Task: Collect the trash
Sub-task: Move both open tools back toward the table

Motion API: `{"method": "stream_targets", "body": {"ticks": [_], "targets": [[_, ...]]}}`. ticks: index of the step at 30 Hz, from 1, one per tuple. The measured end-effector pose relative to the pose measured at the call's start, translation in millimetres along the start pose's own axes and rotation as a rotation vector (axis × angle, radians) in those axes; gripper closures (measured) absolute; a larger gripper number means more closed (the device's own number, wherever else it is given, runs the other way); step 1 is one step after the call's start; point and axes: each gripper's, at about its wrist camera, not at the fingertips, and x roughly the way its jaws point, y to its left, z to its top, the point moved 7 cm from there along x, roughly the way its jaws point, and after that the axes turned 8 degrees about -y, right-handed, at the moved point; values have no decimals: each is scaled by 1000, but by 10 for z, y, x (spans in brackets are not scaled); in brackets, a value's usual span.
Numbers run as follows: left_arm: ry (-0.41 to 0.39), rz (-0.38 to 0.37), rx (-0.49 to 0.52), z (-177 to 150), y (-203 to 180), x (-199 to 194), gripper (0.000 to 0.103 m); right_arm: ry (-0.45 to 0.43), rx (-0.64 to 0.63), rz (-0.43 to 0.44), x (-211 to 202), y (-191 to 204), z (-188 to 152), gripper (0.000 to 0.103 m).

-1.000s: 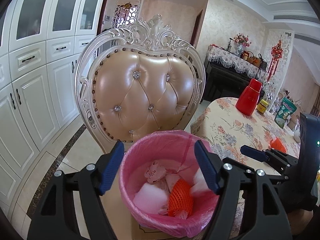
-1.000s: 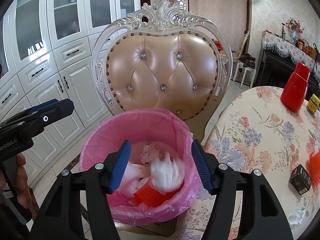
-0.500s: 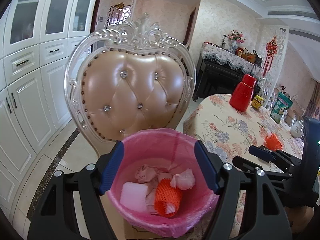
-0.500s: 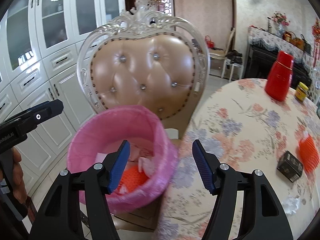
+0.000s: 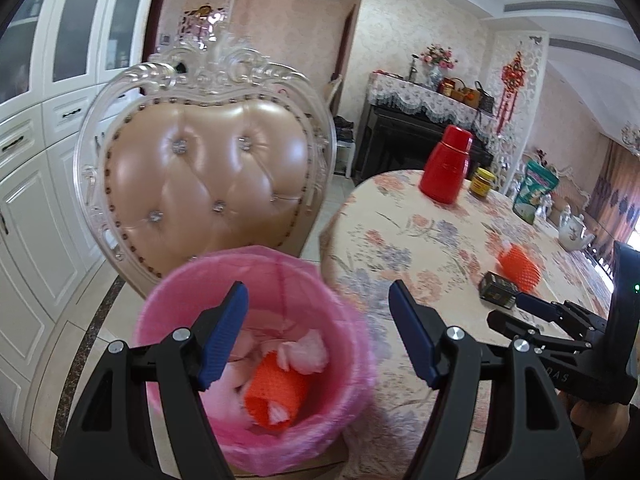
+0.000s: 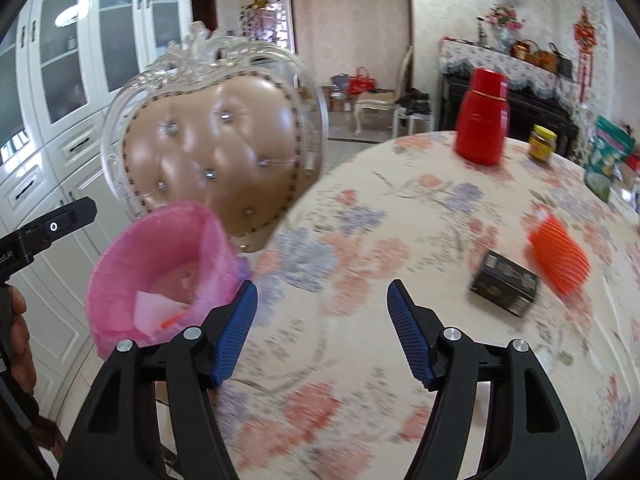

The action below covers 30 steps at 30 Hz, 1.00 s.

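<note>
A bin with a pink liner (image 5: 256, 344) stands on the chair seat beside the table; it also shows in the right wrist view (image 6: 160, 268). It holds crumpled tissues and an orange foam net (image 5: 272, 396). On the flowered tablecloth (image 6: 360, 240) lie another orange foam net (image 6: 560, 258) and a small black box (image 6: 505, 288). My left gripper (image 5: 318, 336) is open and empty above the bin's right rim. My right gripper (image 6: 322, 332) is open and empty over the table, left of the box.
A padded chair back (image 5: 208, 184) rises behind the bin. A red flask (image 6: 482, 120), a yellow-lidded jar (image 6: 542, 144) and a green bag (image 6: 606, 160) stand at the table's far side. A white teapot (image 5: 574, 232) is further right. White cabinets (image 5: 36, 160) line the left wall.
A tissue dropped from my right gripper into the bin. Both grippers then swung right, the right one from over the bin to over the table. Both stay open.
</note>
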Motion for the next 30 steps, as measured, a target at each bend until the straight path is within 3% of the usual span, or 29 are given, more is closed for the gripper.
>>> {"method": "stream_targets", "body": {"ticks": [19, 30], "targets": [[69, -194, 126, -338, -1576, 334, 33, -5, 132, -196, -637, -1559, -486, 36], [164, -309, 186, -772, -2466, 631, 33, 12, 175, -271, -872, -2176, -757, 35]]}}
